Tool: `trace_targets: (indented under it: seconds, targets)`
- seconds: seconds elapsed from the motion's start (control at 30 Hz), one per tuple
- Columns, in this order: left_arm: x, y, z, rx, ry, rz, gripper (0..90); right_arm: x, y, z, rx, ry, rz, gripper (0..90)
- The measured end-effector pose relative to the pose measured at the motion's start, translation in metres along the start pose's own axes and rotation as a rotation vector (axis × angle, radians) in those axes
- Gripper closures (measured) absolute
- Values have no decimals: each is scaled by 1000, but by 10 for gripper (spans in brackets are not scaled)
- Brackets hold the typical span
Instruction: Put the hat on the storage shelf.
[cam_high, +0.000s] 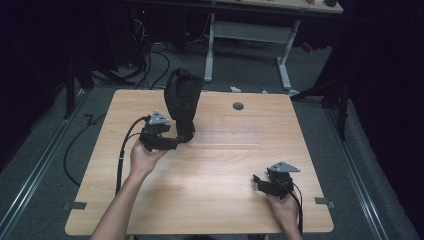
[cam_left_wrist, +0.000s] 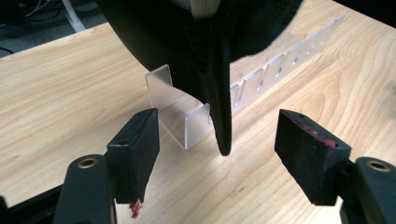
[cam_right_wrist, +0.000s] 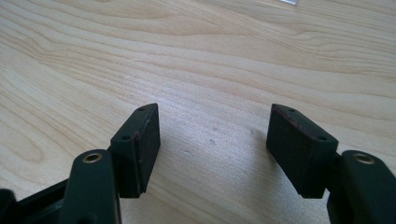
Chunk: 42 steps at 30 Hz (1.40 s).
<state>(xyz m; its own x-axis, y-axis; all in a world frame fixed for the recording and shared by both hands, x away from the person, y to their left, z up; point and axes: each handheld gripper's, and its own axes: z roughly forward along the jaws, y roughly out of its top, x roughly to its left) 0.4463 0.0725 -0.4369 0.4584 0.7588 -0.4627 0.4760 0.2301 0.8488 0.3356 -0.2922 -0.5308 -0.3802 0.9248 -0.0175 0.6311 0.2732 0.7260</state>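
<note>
A: Where is the black cap (cam_high: 182, 100)?
B: Propped upright in the clear slotted rack (cam_left_wrist: 261, 77) mid-table, its tip between the left gripper's (cam_left_wrist: 217, 140) spread, untouching jaws. The right gripper (cam_right_wrist: 212, 147) rests apart, empty.
A: Advice?
B: Back straight away without brushing it

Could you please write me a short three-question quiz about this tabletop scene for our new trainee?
1. True or false: the left gripper is clamped on the black fabric cap.
2. What does the cap stand in? A) a clear slotted acrylic rack B) a metal bowl C) a cardboard box
3. What lies between the jaws of the right gripper?

Key:
1. False; its jaws stand open, the cap's lower edge between them untouched.
2. A
3. Nothing but the bare light wooden table.
</note>
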Motion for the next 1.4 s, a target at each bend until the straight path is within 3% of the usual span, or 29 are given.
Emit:
trace_targets:
  seconds: [0.4, 0.73, 1.4]
  targets:
    - [1, -7, -16, -13, 5, -17, 321, 0, 0, 0, 0, 0, 0, 352]
    - [4, -15, -26, -18, 9, -66, 323, 0, 0, 0, 0, 0, 0, 352]
    - [11, -30, -45, -30, 20, -121, 321, 0, 0, 0, 1, -1, 3, 352]
